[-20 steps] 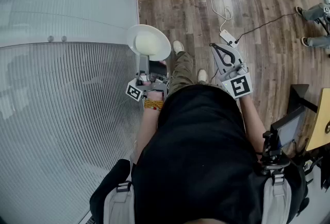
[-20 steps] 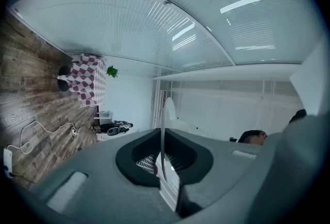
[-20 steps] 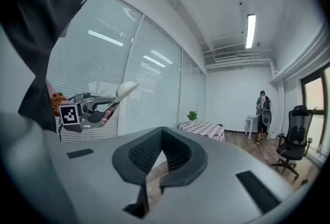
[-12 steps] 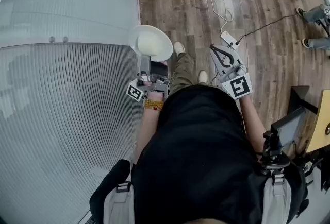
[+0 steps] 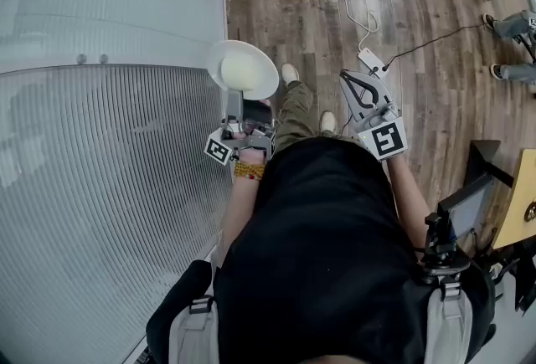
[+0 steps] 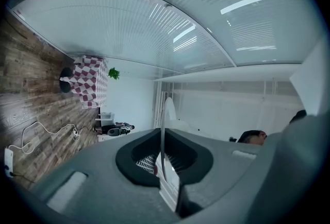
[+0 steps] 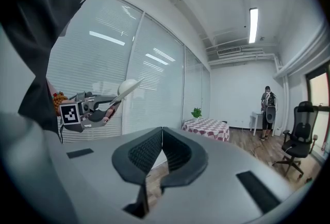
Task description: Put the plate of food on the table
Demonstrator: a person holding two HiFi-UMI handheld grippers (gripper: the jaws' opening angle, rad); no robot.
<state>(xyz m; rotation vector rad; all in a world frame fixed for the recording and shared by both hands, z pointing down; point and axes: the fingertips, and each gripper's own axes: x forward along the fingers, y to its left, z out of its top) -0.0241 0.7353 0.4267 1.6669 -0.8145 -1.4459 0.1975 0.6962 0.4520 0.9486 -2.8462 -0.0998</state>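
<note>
A white plate (image 5: 243, 68) carrying a pale round mound of food hangs above the wooden floor, beside the glass wall. My left gripper (image 5: 240, 105) is shut on its near rim. In the left gripper view the plate (image 6: 163, 140) shows edge-on, clamped between the dark pads. In the right gripper view the plate (image 7: 125, 89) tilts up from the left gripper (image 7: 85, 107). My right gripper (image 5: 358, 89) hovers to the right of the person's legs. It is shut with nothing in it, and its pads meet at the tips (image 7: 162, 133).
A glass wall with blinds (image 5: 109, 153) runs along the left. A white cable and power strip (image 5: 369, 61) lie on the floor ahead. A table with a checked cloth (image 7: 207, 127) stands across the room. A standing person (image 7: 268, 104) and an office chair (image 7: 301, 138) are at right.
Almost nothing: the plate swayed slightly right, then back left. Both grippers keep their poses and stay shut.
</note>
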